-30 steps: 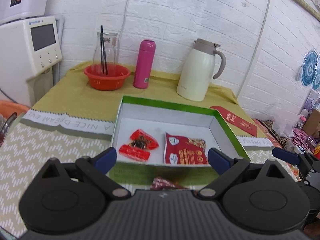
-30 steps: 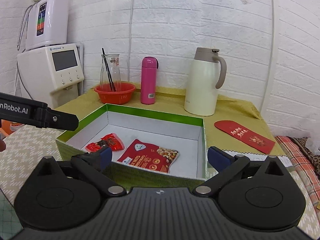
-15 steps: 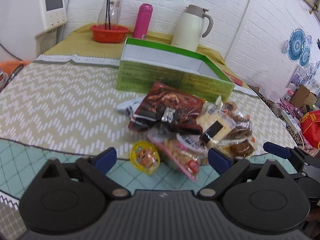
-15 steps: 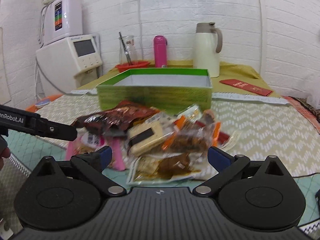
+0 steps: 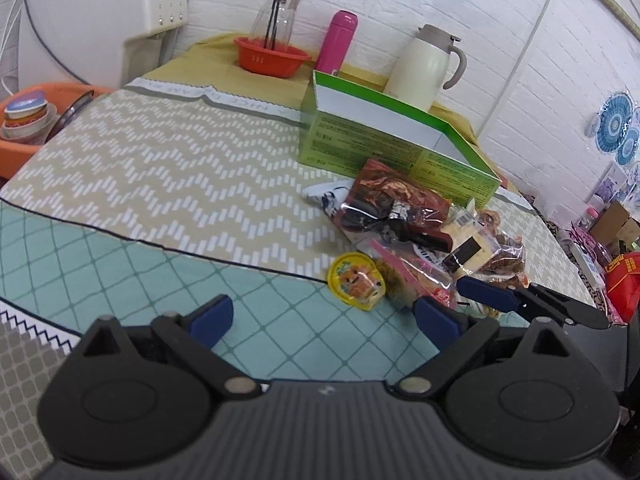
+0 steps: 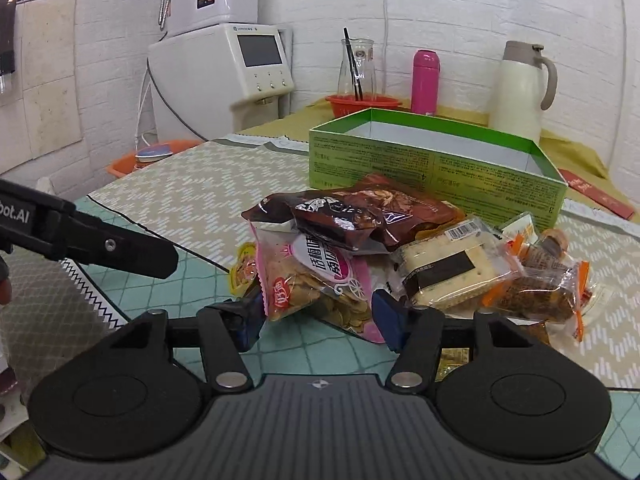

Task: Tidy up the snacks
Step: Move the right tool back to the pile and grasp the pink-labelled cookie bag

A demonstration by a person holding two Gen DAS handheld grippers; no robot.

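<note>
A pile of wrapped snacks lies on the mat in front of the green box (image 6: pixel 436 172) (image 5: pixel 392 148), whose inside is hidden from here. My right gripper (image 6: pixel 318 316) straddles the near end of a pink cracker packet (image 6: pixel 320 280); its jaws are closing, the blue pads close by the packet's two edges. Behind it lie a brown packet (image 6: pixel 360 212) and a clear-wrapped cracker sandwich (image 6: pixel 448 264). My left gripper (image 5: pixel 324 316) hangs open over the teal mat with nothing between its fingers, just short of a yellow jelly cup (image 5: pixel 358 280). One right finger (image 5: pixel 484 292) shows at the pile's near side.
Behind the box stand a white thermos jug (image 6: pixel 520 92), a pink bottle (image 6: pixel 426 80) and an orange bowl (image 5: pixel 272 56) holding a glass jug. A white water dispenser (image 6: pixel 240 68) and an orange basin (image 5: pixel 24 128) are at the left. A red envelope (image 6: pixel 596 194) lies right of the box.
Both grippers have drawn back from above the box and sunk to the snack pile. The right jaws have narrowed around the pink packet. The left jaws stayed wide.
</note>
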